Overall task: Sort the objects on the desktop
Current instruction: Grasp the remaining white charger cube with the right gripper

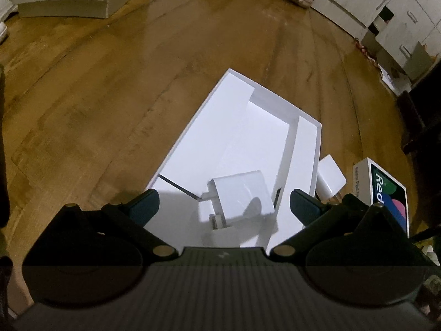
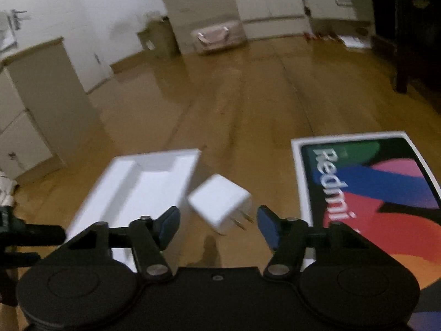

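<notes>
White plastic charger (image 2: 220,204) is lying on the wooden floor (image 2: 248,115) just ahead of the right gripper (image 2: 217,222), in the gap between the open white box tray (image 2: 143,182) on its left and the printed tablet box lid (image 2: 366,190) on its right. Its body is sitting tilted, with the metal prongs (image 2: 244,220) pointing toward the lower right, at the right-hand finger; the long axis is running diagonally across the line between the pads, not square to it. Right jaws are standing part open, empty, wide enough to straddle the charger but not touching it; the frame is blurred, so the exact clearance cannot be told. Left gripper (image 1: 223,202) is hovering over the near end of the tray, jaws wide and holding nothing, with a second white adapter (image 1: 239,195) lying inside the tray between its fingers. From the left view the loose charger is lying just outside the tray's right wall, so the right hand is judged nearer and better aligned for picking it; a slight wrist roll is probably needed.
</notes>
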The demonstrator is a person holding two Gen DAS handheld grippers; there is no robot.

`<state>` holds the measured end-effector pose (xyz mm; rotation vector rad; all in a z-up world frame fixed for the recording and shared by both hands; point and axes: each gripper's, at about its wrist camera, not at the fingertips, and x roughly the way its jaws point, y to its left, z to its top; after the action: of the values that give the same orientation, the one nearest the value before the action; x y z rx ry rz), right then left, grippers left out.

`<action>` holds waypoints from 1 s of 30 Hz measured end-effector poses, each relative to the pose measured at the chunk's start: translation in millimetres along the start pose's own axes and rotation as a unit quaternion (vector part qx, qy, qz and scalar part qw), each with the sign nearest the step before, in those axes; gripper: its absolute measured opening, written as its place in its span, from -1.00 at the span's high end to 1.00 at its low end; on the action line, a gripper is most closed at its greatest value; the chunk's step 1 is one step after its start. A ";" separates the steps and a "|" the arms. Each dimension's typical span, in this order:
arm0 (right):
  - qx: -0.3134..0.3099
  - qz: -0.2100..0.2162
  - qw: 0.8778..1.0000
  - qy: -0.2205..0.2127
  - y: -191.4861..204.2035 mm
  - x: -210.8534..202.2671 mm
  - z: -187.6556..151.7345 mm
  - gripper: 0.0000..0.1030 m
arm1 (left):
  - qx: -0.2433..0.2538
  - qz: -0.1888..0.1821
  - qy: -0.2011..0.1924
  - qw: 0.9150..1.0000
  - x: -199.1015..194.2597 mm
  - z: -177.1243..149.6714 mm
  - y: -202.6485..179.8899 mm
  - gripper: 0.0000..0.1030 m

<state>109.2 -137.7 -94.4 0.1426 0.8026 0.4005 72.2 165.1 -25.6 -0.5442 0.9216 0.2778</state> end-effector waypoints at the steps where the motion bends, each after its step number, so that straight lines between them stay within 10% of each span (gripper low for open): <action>1: 0.001 -0.002 1.000 0.011 -1.2 2.7 1.0 -0.22 | 0.002 0.002 -0.001 1.000 1.0 -0.4 -1.5 -1.00; 9: -0.107 -0.020 0.987 0.116 20.8 30.5 38.5 -0.22 | -0.019 -0.001 -0.010 1.000 6.1 -1.6 -4.0 -1.00; 19: -0.329 0.004 0.934 0.142 60.5 77.2 39.5 -0.17 | -0.032 0.007 0.006 0.999 23.2 -8.8 -14.4 -1.00; 30: -0.314 -0.006 0.937 0.150 44.6 100.6 42.4 -0.21 | -0.019 0.023 0.002 1.000 26.2 -8.3 -17.7 -1.00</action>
<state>189.6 -55.4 -120.4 -0.5329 0.9377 0.6584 89.8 145.8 -45.2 -0.5595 0.9359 0.3375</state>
